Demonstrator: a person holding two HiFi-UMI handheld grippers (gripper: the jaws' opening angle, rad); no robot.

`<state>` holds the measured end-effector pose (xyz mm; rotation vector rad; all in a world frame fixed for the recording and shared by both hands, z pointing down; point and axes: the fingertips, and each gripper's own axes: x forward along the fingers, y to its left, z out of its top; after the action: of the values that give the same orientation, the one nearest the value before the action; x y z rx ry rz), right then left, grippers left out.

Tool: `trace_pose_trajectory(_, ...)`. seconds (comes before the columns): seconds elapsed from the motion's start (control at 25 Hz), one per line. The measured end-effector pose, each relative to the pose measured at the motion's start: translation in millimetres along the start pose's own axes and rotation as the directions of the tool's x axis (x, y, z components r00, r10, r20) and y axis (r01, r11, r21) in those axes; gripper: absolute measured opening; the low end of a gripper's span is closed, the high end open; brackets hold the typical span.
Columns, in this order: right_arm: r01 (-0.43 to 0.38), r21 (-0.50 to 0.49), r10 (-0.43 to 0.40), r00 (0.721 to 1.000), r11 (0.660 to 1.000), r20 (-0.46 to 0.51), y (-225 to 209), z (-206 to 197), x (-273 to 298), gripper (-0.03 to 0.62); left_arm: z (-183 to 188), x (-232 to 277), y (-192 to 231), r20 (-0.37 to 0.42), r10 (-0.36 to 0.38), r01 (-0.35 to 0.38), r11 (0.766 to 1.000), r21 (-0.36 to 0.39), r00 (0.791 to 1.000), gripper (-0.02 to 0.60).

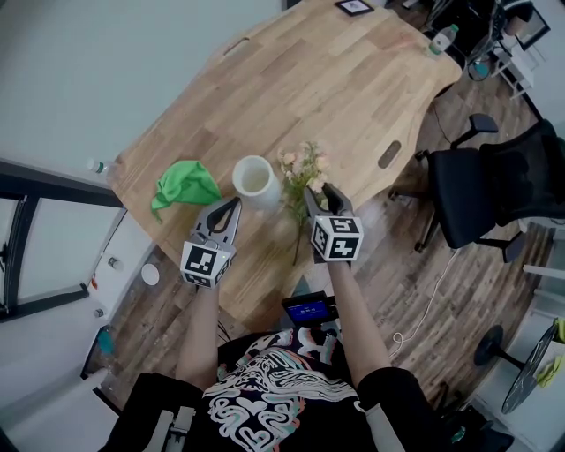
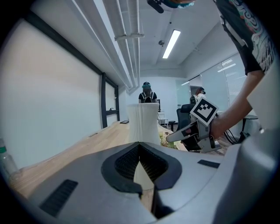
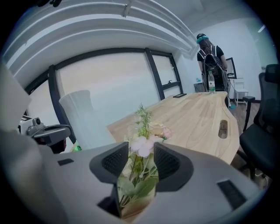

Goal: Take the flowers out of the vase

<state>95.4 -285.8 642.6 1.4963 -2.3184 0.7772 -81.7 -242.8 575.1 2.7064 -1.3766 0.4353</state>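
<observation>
A white ribbed vase point(image 1: 256, 181) stands upright on the wooden table point(image 1: 335, 79), and its opening looks empty. The bunch of pale pink flowers point(image 1: 305, 166) lies on the table just right of the vase, stems toward me. My right gripper point(image 1: 320, 194) is over the stems. In the right gripper view its jaws stand apart, with the flowers point(image 3: 142, 146) between them and gaps beside the thin stems. My left gripper point(image 1: 231, 206) is shut and empty, its tips just in front of the vase point(image 2: 143, 122).
A crumpled green cloth point(image 1: 184, 184) lies left of the vase. A black office chair point(image 1: 494, 190) stands at the table's right side. A bottle point(image 1: 441, 40) and a dark frame point(image 1: 355, 7) sit at the far end. A person point(image 3: 210, 57) stands beyond the table.
</observation>
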Motion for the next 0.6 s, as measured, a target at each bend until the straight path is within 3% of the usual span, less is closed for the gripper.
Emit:
trace_pose_trajectory(0.36,-0.001,-0.022,0.002,0.998,1.0,0.059,6.6,14.3,-25.1,0.152,12.2,-9.7,-9.1,0.026,0.004,-0.004,1.0,0.013,1.0,0.003)
trace_pose_trajectory(0.6,0.018,-0.143,0.009,0.982,0.99,0.188,26.7,41.8,-56.3,0.15,29.5,-18.2,-7.2,0.07,0.019,-0.019,1.0,0.003,0.997,0.003)
